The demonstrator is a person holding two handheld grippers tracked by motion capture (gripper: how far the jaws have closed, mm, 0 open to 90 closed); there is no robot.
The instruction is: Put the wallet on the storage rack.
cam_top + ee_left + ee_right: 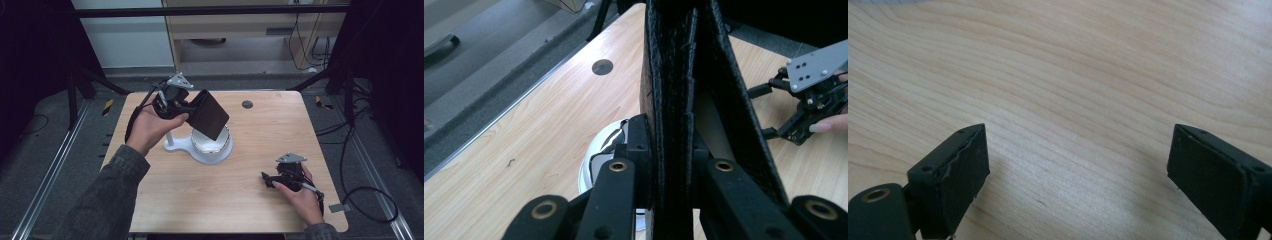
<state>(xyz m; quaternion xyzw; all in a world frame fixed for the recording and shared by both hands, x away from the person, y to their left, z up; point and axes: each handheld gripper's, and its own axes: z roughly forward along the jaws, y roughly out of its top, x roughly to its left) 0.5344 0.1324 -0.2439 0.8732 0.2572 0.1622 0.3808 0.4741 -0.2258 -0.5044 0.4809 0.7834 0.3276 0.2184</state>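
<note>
Holding: the left gripper (192,107) was clenched on a black wallet-like case (209,114), lifted above the table (240,200) at the back left.
Grip detail: in the left gripper view the two black jaws pressed from both sides on the lower edge of the case (689,90), which stood on edge between them, its textured leaves fanned slightly apart at the far end with a pale lining visible inside.
Case position: it hung tilted in the air, its lower corner over a white round stand (207,145); whether it touched the stand could not be told.
Stand: it sat on the wooden top left of centre, with a thin white post rising at its left side; its rim (596,150) peeked out left of the jaws in the left gripper view.
Left hand: the left hand (150,127) wrapped the gripper body from below, with the sleeve running down to the bottom edge.
Right gripper: the right gripper (267,179) lay low at the table's right front, held by the right hand (300,197); its jaws were released and wide apart.
Right jaw detail: in the right gripper view bare wood (1073,100) lay between the two pads, nothing in the gap.
Table mark: a small dark round inset (247,104) sat near the far edge.
</note>
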